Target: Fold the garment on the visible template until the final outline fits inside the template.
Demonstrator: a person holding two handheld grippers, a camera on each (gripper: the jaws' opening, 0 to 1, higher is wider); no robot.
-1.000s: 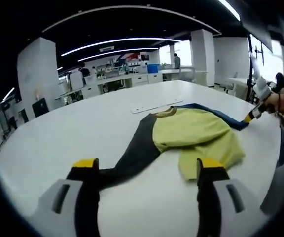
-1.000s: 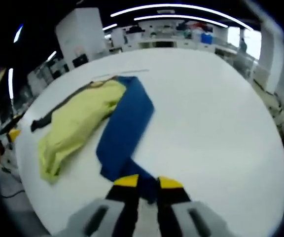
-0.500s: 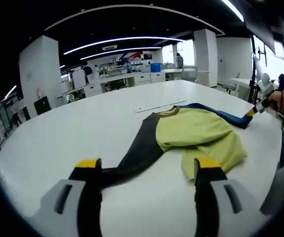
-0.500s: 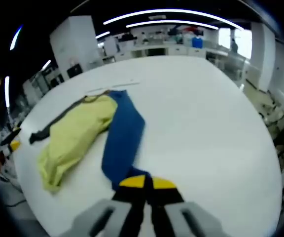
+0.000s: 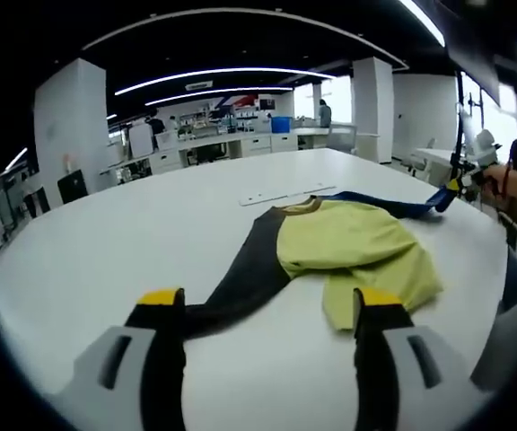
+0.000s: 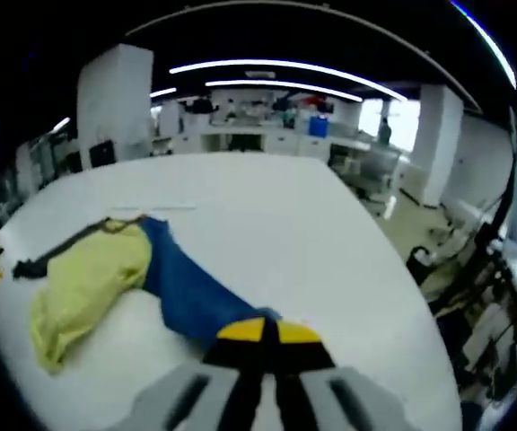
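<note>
Yellow-green shirt [image 5: 353,247] with one black and one blue sleeve [image 6: 196,296] lies on the white counter [image 5: 151,233] ahead of both tongs. The right tongs [image 6: 260,331] are clamped on the blue sleeve's end. The left tongs [image 5: 266,298] are apart, the black sleeve [image 5: 240,287] running between them

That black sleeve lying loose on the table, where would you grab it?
At its cuff end. The black sleeve lies flat, stretching toward the open left hand-held gripper, so I would probably come in low from that near side and pinch the tip.
</note>
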